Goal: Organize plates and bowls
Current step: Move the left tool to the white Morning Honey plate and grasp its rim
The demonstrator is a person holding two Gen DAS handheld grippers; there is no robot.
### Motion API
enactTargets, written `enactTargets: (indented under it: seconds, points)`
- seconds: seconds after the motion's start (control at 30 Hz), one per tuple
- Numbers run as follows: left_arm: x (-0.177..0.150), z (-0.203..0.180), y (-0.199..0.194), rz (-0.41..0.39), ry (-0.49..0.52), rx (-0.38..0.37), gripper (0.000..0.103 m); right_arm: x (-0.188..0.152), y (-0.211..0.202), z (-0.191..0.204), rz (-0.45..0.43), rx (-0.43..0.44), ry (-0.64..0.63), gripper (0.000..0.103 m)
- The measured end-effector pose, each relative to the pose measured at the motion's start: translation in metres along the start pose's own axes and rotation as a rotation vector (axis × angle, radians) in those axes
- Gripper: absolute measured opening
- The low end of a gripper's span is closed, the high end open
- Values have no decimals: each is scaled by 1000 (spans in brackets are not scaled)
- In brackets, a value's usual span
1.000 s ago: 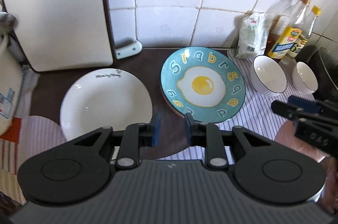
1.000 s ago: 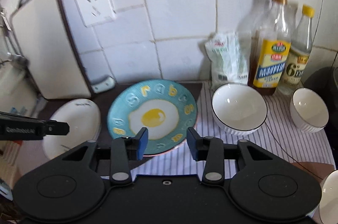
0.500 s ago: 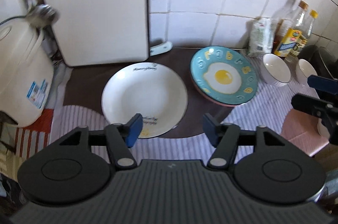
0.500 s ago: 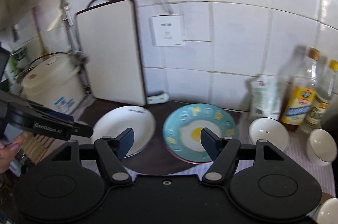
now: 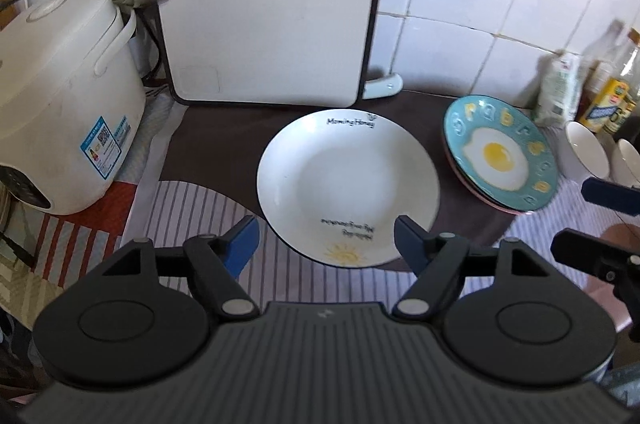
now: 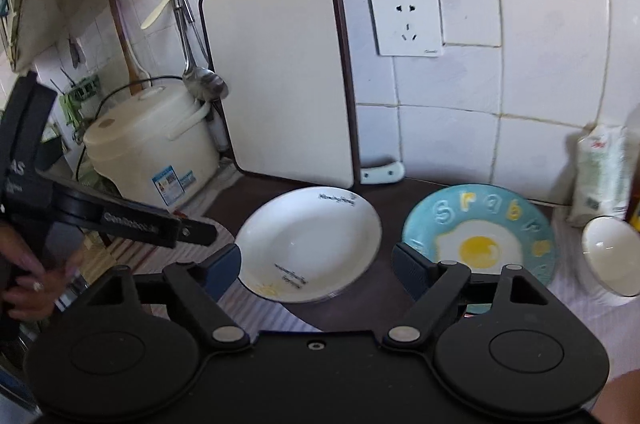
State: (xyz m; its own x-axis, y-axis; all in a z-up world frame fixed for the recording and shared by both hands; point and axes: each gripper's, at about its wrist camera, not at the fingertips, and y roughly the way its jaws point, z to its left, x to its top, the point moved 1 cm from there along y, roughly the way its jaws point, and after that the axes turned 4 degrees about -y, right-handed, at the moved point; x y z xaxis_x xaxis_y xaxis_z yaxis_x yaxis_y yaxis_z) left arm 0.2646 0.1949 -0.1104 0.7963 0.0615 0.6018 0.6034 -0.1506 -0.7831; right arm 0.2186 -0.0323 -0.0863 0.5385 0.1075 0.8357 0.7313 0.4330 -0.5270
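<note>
Both grippers held above the surface (image 5: 208, 144), nothing lifted yet; looks like the approach step before a first pick. Left gripper (image 5: 326, 238): fingers spread wide, empty, with the near rim of the white plate (image 5: 348, 184) showing between the tips. Right gripper (image 6: 316, 266): fingers equally wide, empty; white plate (image 6: 308, 244) lies ahead between them, blue egg plate (image 6: 480, 232) just beyond the right-hand finger. In the left view the blue plate (image 5: 500, 152) sits right of the fingers, atop what seems a pinkish plate beneath it. Two bowls farther right: nearer bowl (image 5: 586, 148), second bowl (image 5: 629, 160) at the frame edge. Likely next move: drop the left fingers to the white plate's near rim, close on it, carry it over to the blue stack. The rim lies low on the cloth, so the lower finger must slip under. Room: open surface between the two plates; cutting board (image 5: 264, 0) stands close behind the white plate, rice cooker (image 5: 60, 104) far left, bottles (image 5: 612, 96) crowd the bowls. The right gripper's tips show at the right edge of the left view, so watch for crossing paths.
</note>
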Motion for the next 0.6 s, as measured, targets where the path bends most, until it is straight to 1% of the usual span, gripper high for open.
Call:
enactTargets:
  seconds: [0.07,0.27,0.4,0.47,0.53,0.6]
  points:
    - [-2,4,11,-5,-21,4,74,-6,10,-1,-37,21,11,86]
    - [-7,18,44,-16,-77,-19,74,-27,43,-8,-108,-5,63,87]
    - [-7,31,59,-33,-108,-14,74,-37,68,-17,-69,-3,126,87]
    - [-6,38,67,-34,-123,-16,74,-41,79,-18,-35,9,132,87]
    - [-6,45,76,-29,-138,-13,74,-45,91,-18,-3,42,131,88]
    - [-6,51,87,-23,-147,-2,74,-49,98,-19,10,68,150,88]
